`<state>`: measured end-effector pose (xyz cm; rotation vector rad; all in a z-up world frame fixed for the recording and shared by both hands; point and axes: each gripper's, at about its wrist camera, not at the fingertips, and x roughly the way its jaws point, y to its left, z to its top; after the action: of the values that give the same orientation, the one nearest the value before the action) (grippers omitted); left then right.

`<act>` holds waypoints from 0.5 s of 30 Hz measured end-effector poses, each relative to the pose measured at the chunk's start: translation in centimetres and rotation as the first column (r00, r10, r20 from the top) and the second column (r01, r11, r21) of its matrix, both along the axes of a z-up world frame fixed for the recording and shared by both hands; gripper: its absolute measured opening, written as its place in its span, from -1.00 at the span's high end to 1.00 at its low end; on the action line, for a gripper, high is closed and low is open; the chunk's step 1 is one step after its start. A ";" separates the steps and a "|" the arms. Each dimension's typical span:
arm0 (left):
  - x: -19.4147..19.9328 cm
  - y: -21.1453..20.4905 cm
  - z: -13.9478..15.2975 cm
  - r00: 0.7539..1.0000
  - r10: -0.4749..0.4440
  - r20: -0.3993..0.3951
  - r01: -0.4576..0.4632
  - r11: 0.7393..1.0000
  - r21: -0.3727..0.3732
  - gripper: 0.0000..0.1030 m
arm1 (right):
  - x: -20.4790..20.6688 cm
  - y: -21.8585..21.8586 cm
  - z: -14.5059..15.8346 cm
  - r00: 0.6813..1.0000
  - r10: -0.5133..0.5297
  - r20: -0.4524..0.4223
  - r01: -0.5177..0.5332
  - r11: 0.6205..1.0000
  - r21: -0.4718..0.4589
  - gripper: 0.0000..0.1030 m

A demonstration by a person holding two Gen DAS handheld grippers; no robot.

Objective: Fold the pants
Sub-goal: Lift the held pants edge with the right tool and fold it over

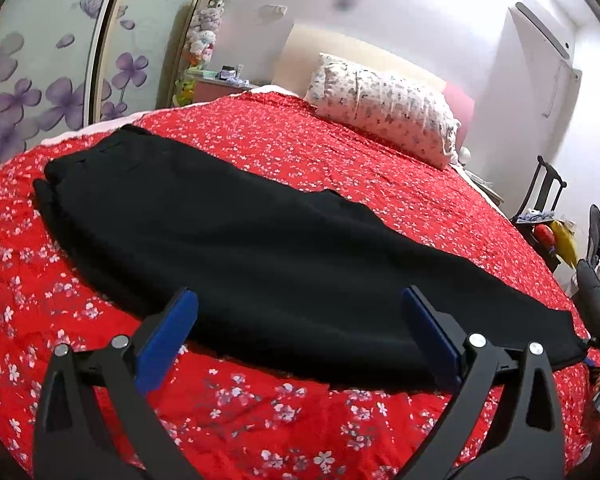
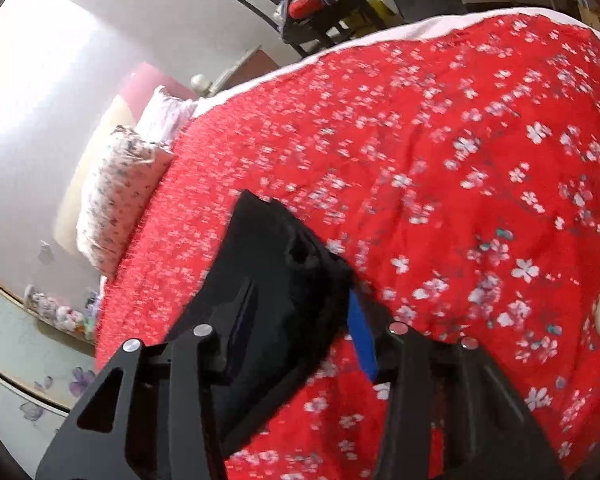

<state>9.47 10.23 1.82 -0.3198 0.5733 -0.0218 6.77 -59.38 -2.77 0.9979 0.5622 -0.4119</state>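
Lying flat across the red floral bedspread (image 1: 340,168), the black pants (image 1: 228,240) stretch below the pillow (image 1: 384,112). Your left gripper (image 1: 300,312) hovers spread over them. Only the blurred right view shows your right gripper (image 2: 300,300), apparently pinching a pants corner.

Strong overexposed glare on the white wall (image 1: 440,12) ahead of the left gripper. Heavy fisheye bending at frame edges. Right wrist view motion-blurred; red floral bedspread (image 2: 460,168) smeared.
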 end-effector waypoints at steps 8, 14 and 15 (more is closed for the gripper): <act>0.1 1.1 -0.6 1.000 0.013 -0.025 -0.014 0.999 -0.052 -0.96 | -0.8 0.4 1.1 0.995 0.012 0.096 -0.008 0.999 -0.035 0.63; 0.1 2.0 -1.3 0.999 0.027 -0.035 -0.031 0.992 -0.121 -0.96 | 1.4 8.1 9.0 0.943 0.241 0.228 -0.185 0.952 -0.242 0.63; 0.0 2.2 -1.3 0.999 0.028 -0.030 -0.032 0.991 -0.130 -0.96 | 2.3 10.7 10.6 0.919 0.304 0.252 -0.234 0.933 -0.272 0.63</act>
<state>9.43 12.41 0.55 -0.4559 0.5958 -0.0260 9.04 -48.72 7.86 0.7190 0.3670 -0.0769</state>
